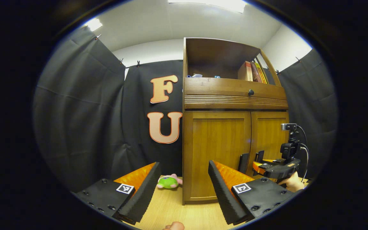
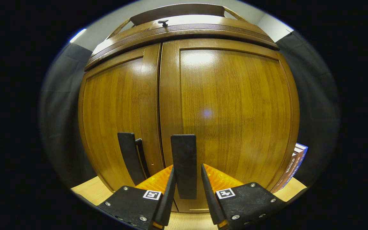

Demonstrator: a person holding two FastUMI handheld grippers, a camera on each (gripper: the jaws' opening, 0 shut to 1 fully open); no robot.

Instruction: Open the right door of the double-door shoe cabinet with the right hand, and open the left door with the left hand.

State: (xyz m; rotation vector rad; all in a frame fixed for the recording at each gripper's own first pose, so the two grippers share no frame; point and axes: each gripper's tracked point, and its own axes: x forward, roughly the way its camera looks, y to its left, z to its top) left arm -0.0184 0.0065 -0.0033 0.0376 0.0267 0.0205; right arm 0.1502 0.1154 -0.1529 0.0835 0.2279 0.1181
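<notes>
Standing on the wooden table [image 1: 171, 207]: double-door shoe cabinet [image 1: 232, 127], both doors shut, right door [image 2: 232, 111] with black handle [image 2: 184, 166], left door [image 2: 117, 121] with its own handle [image 2: 129, 156]. Right gripper [image 2: 185, 188]: jaws narrow, fingers flanking the right handle, contact uncertain. Left gripper [image 1: 182, 182]: jaws wide, holding nothing, back from the cabinet; green plush toy [image 1: 168, 182] beside the cabinet.

Left gripper [image 1: 182, 188]: two wedge-shaped fingers with orange ribbed sides and black foam pads [image 1: 144, 191], mounted on black plates with round screw heads, each plate bearing a square black-and-white marker. Right gripper [image 2: 186, 198]: identical construction; from the left gripper view its black body carries an upright camera with looping black cables.
</notes>
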